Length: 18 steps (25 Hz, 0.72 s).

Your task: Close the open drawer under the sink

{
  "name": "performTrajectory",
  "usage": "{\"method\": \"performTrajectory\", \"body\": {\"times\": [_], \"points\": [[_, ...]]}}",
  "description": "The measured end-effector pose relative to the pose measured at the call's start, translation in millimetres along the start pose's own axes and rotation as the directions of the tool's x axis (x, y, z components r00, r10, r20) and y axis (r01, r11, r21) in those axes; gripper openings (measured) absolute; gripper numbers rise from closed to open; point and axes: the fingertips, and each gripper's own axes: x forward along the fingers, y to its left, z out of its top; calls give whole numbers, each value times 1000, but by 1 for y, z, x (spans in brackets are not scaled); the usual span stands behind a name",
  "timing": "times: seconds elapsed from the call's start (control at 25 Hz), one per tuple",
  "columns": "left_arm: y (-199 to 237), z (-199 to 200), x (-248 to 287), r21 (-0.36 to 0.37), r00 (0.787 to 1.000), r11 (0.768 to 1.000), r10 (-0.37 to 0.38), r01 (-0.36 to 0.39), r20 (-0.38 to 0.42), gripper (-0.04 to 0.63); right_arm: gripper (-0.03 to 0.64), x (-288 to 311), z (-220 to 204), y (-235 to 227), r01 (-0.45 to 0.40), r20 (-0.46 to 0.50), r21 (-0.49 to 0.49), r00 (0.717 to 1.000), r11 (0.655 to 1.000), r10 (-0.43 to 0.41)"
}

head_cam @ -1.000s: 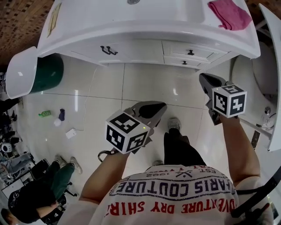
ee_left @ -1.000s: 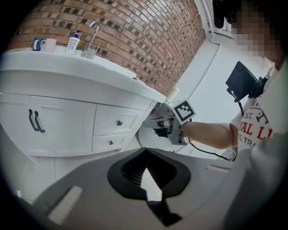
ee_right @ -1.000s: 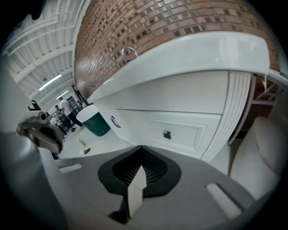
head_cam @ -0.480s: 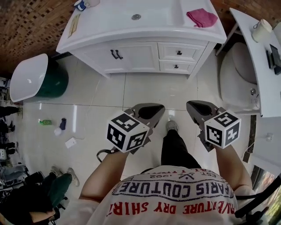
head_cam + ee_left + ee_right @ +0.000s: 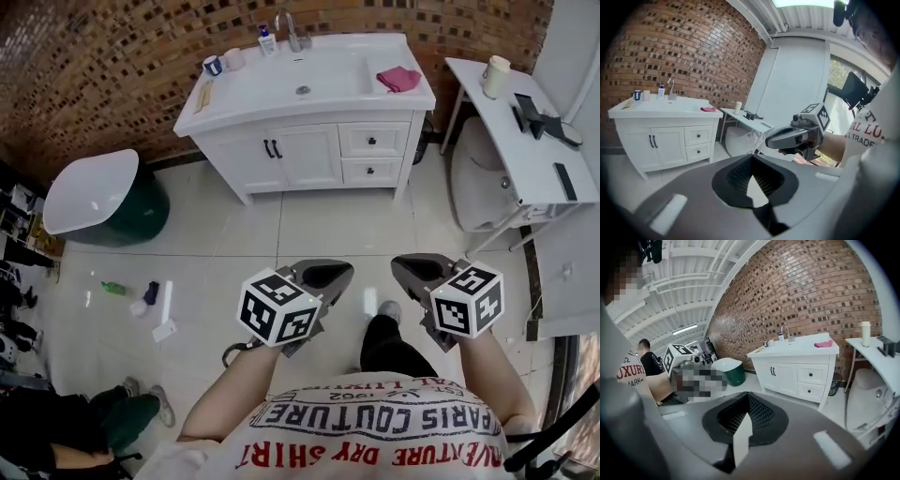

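The white sink cabinet (image 5: 309, 141) stands against the brick wall at the top of the head view. Its two small drawers (image 5: 373, 141) on the right both look flush with the cabinet front. They also show in the left gripper view as drawers (image 5: 698, 136) and in the right gripper view as drawers (image 5: 812, 375). My left gripper (image 5: 323, 277) and right gripper (image 5: 420, 269) hang side by side over the floor, far from the cabinet. Each is shut with nothing in it, as the left gripper (image 5: 751, 159) and right gripper (image 5: 747, 399) show up close.
A pink cloth (image 5: 398, 79) lies on the sink top. A white side table (image 5: 511, 122) with a cup stands at the right. A green bin with a white lid (image 5: 103, 197) stands at the left, with small litter (image 5: 141, 295) on the tiles nearby. A seated person (image 5: 56, 431) is at the lower left.
The view has pulled back, so the cabinet now sits much farther away and smaller. The right gripper has dropped down level with the left one. Both stay shut.
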Motion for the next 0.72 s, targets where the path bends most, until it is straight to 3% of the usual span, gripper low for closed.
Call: {"method": "performTrajectory", "body": {"times": [0.24, 0.72], "points": [[-65, 1, -30, 48, 1000, 999, -12, 11, 26, -11, 6, -48, -15, 49, -26, 36, 23, 999, 999, 25], [-119, 2, -25, 75, 999, 997, -28, 25, 41, -11, 6, -96, -28, 72, -45, 26, -29, 999, 999, 46]]}}
